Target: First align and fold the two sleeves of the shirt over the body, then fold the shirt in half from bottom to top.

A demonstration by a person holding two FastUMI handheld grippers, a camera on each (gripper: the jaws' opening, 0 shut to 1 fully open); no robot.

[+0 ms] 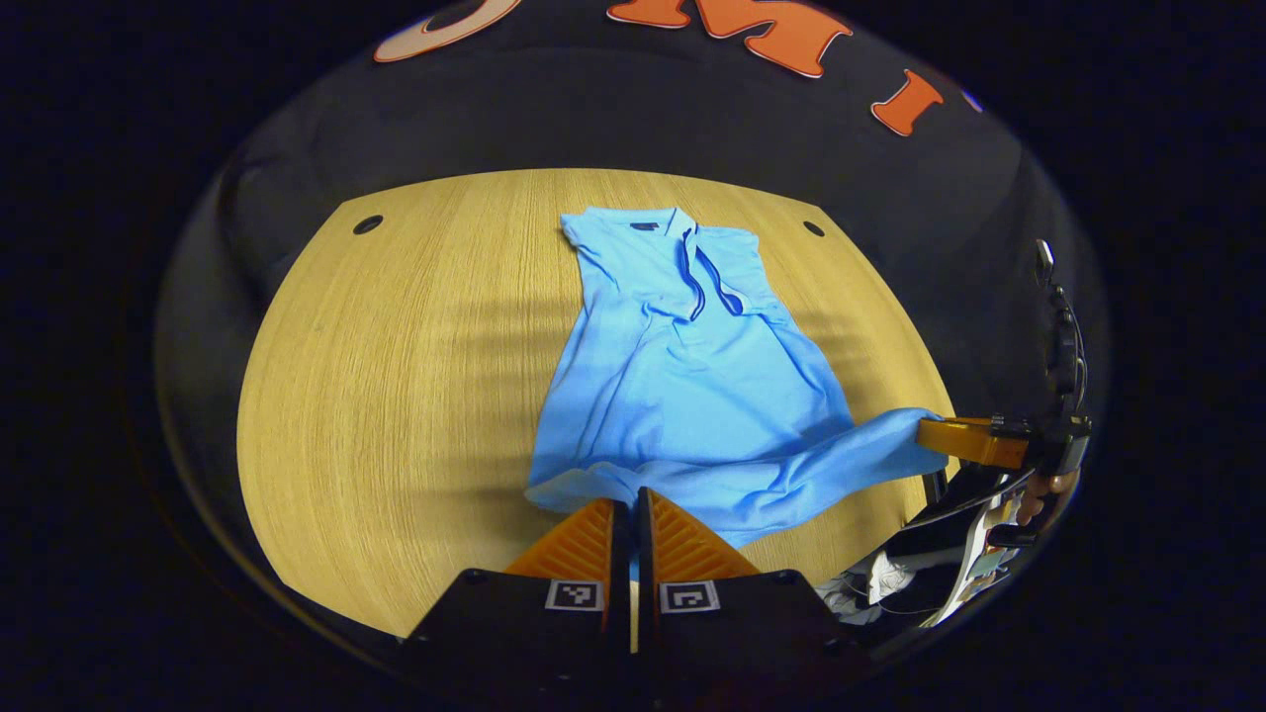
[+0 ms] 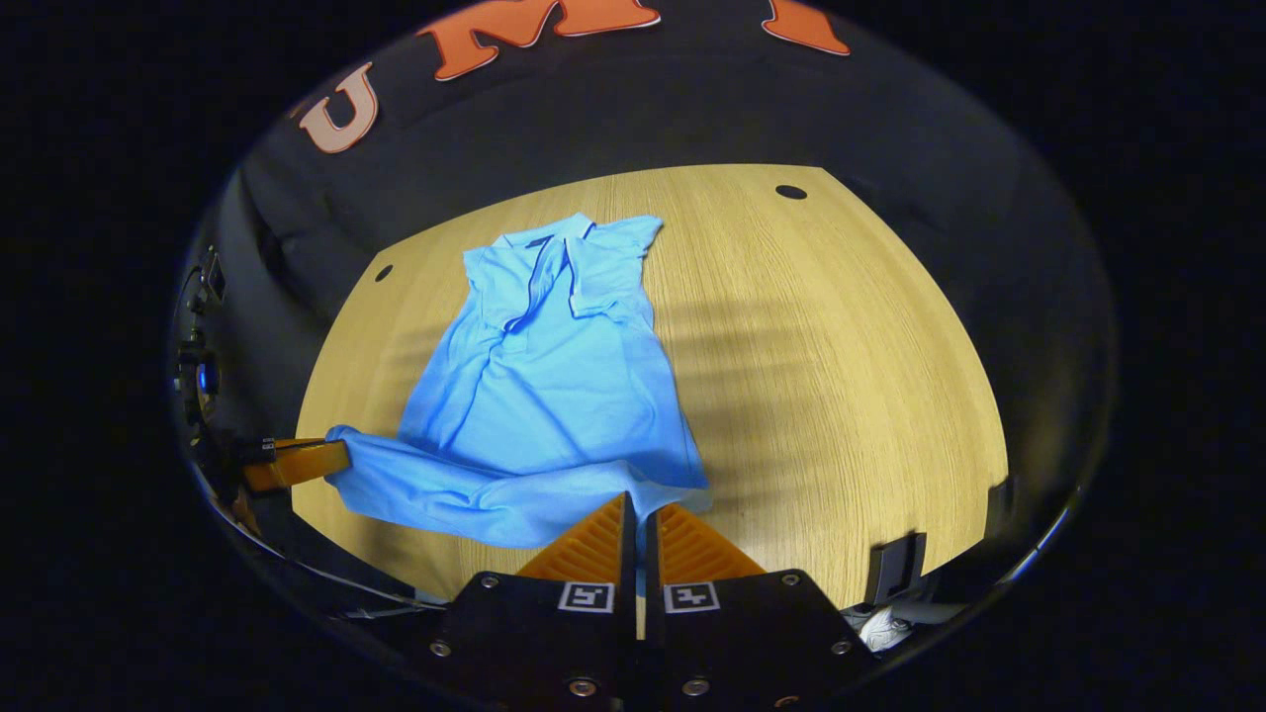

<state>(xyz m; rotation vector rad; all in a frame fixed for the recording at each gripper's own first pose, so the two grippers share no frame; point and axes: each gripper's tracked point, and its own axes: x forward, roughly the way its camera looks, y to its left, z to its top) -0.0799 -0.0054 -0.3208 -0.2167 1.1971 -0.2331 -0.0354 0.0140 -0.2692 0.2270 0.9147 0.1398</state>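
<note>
Lies flat on the table [image 1: 396,376], the shirt [image 1: 682,386], collar [image 1: 692,267] at the far end, sleeves already over the body. Both hem corners pinched: left gripper [image 1: 633,509] closed on the hem [image 1: 593,485] at one corner, right gripper [image 2: 638,509] closed on the other. Held so, probably, to lift the bottom edge evenly and carry it toward the collar. Left gripper view gives the right gripper from the side, cloth stretched to its tip; right gripper view gives the left one likewise, beyond the shirt.
</note>
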